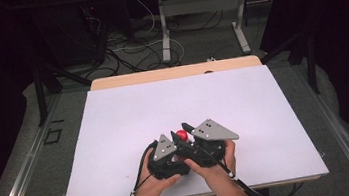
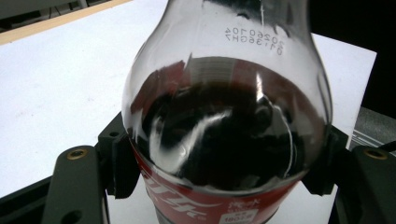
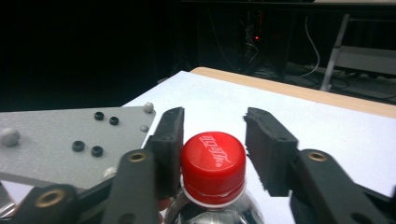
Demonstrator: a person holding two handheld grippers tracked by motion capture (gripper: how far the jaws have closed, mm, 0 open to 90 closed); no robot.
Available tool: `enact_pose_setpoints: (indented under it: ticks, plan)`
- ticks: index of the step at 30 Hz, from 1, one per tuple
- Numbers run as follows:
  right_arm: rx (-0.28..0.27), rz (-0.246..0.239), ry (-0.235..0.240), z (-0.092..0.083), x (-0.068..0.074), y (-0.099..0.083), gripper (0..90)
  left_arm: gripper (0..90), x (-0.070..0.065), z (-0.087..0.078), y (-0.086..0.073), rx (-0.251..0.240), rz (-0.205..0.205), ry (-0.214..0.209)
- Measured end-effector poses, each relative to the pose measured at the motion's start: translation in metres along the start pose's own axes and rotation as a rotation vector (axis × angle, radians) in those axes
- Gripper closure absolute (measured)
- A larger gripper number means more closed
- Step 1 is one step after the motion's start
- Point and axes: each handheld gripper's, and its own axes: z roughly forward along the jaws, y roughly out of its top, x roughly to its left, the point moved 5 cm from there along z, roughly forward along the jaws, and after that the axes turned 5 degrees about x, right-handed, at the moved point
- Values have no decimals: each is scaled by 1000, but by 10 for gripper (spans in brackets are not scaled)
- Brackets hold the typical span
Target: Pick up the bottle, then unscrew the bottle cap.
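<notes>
A cola bottle (image 2: pixel 224 116) with dark drink and a red label stands near the front of the white table (image 1: pixel 178 102). My left gripper (image 2: pixel 224 161) is shut on its body, one pad pressing on each side. In the high view the left gripper (image 1: pixel 175 154) sits low beside the bottle's red cap (image 1: pixel 181 135). My right gripper (image 3: pixel 213 133) straddles the red cap (image 3: pixel 213 161). One pad (image 3: pixel 170 140) touches the cap, and the other pad (image 3: pixel 264 149) stands a little off it. In the high view the right gripper (image 1: pixel 187 132) reaches the cap from the right.
The white sheet spreads wide to the left, right and far side of the hands. A wooden strip (image 1: pixel 174 72) marks the table's far edge. Beyond it are cables on the floor and another table's legs (image 1: pixel 164 33). The left gripper's grey plate (image 3: pixel 60 135) lies close beside the right jaws.
</notes>
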Motion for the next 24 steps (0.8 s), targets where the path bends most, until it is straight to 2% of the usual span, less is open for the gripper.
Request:
enact_pose_setpoints:
  ticks: [2,4,6,8,9,12,14,16,17,18,20,21,24]
  plan:
    - [1,7,15,1,-1,-1,605,297,1,0,-1,5,-10,-3]
    - [7,-2,28,4,-1,-1,609,298,3,1,-1,9,-4,-3]
    - [15,-1,56,6,-3,0,611,298,4,0,-2,10,-4,-5]
    - [23,-24,105,7,-5,1,613,298,5,-2,-2,10,4,-18]
    - [23,-40,140,7,-7,2,613,298,5,-3,-2,5,10,-26]
    - [32,-142,287,5,-10,6,615,298,3,-8,-2,-9,48,-72]
    - [22,-220,416,1,-13,7,615,298,-1,-9,-1,-22,64,-94]
    - [16,-245,536,1,-21,9,616,298,-4,-9,-1,-24,71,-104]
    - [23,-245,585,2,-24,9,616,298,-4,-9,-1,-20,65,-110]
    - [40,-221,615,3,-28,9,616,298,-4,-8,-1,-19,56,-109]
    - [48,-208,637,5,-33,9,614,298,-3,-7,-1,-17,56,-105]
    - [45,-200,629,6,-32,9,612,298,-2,-7,-1,-11,57,-95]
    - [36,-176,545,7,-29,7,601,298,1,-6,0,-1,38,-50]
